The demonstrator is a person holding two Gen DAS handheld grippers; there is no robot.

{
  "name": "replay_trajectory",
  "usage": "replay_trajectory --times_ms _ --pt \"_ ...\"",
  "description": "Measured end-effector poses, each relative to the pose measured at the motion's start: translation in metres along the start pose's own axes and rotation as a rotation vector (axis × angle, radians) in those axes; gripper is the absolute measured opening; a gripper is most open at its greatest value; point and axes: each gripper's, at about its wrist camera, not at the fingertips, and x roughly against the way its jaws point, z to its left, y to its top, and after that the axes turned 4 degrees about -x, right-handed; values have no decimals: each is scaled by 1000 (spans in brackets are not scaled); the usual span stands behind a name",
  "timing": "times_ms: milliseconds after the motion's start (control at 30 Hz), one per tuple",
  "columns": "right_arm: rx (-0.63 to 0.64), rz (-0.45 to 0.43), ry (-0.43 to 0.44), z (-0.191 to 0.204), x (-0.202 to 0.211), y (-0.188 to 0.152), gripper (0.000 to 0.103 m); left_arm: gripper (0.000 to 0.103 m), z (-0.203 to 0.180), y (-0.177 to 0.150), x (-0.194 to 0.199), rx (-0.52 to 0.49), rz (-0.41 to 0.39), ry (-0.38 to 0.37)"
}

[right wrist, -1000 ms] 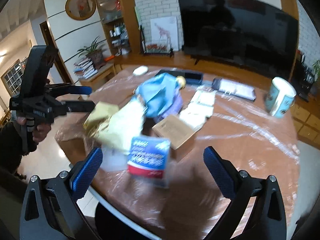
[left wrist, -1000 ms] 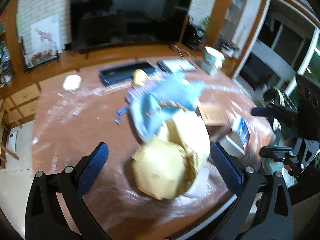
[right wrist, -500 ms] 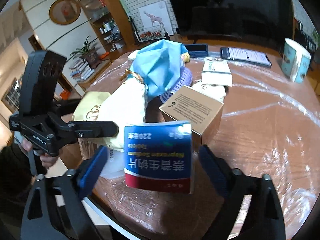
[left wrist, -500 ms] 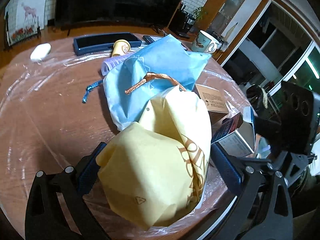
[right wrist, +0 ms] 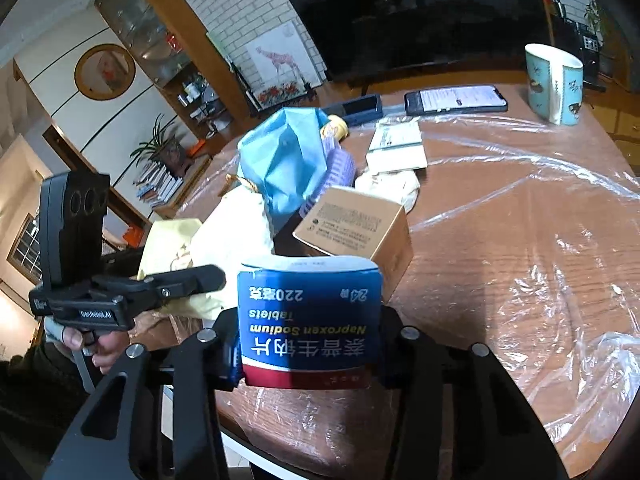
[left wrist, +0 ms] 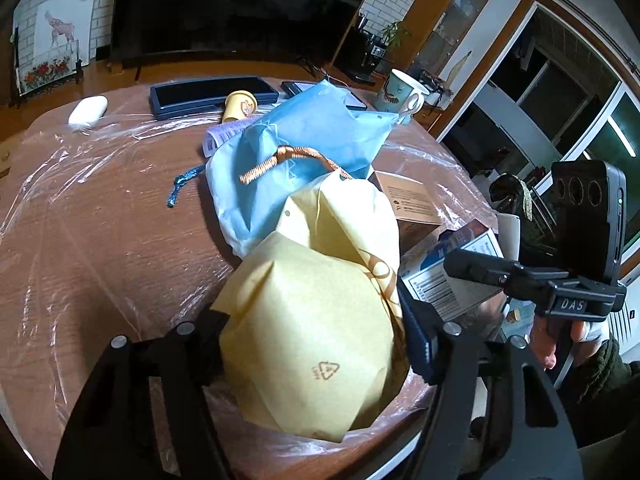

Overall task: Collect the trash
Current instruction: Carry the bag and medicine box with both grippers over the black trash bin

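The plastic-covered worktop (left wrist: 100, 216) carries a blue bag (left wrist: 304, 148) and a cardboard box (right wrist: 356, 224). The left gripper (left wrist: 316, 344) jaws clamp a yellow bag (left wrist: 316, 320); the right gripper (right wrist: 308, 340) jaws pinch a tablet box (right wrist: 308, 320) at the near edge

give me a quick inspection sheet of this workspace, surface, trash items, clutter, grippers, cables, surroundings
surface: round brown wooden table under crinkled clear plastic film.
job's things: yellow paper bag at the near edge; blue medicine box printed Naproxen Sodium Tablets; light blue drawstring bag; brown cardboard box.
clutter: smartphone with lit screen, teal patterned mug, small yellow paper cup, dark blue flat case, white oval object.
grippers: left gripper shut on the yellow paper bag; right gripper shut on the blue medicine box.
cables: nothing seen on the table.
surroundings: dark television, giraffe picture, bookshelf with a plant.
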Motion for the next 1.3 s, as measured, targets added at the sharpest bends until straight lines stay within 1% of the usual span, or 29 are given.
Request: replay_trajectory --times_ms 100,233,400,567,767,967,1300 --pt "-11 -9 -24 1 3 0 46 67 2 -2 7 15 -16 2" --pt "-20 -27 -25 6 10 0 46 65 -1 -5 15 9 -33 10" --pt "8 -32 -43 14 18 -3 46 65 -8 -6 23 4 -48 45" --pt "16 -42 -48 16 27 -4 46 65 -20 -8 29 6 -67 110" --pt "36 -54 -33 15 45 -9 46 65 -39 -12 36 22 -88 158" --pt "64 -61 -5 18 67 -18 46 65 -57 -22 46 52 -107 158" --pt "106 -50 23 24 93 -45 46 65 -89 -49 64 50 -110 179"
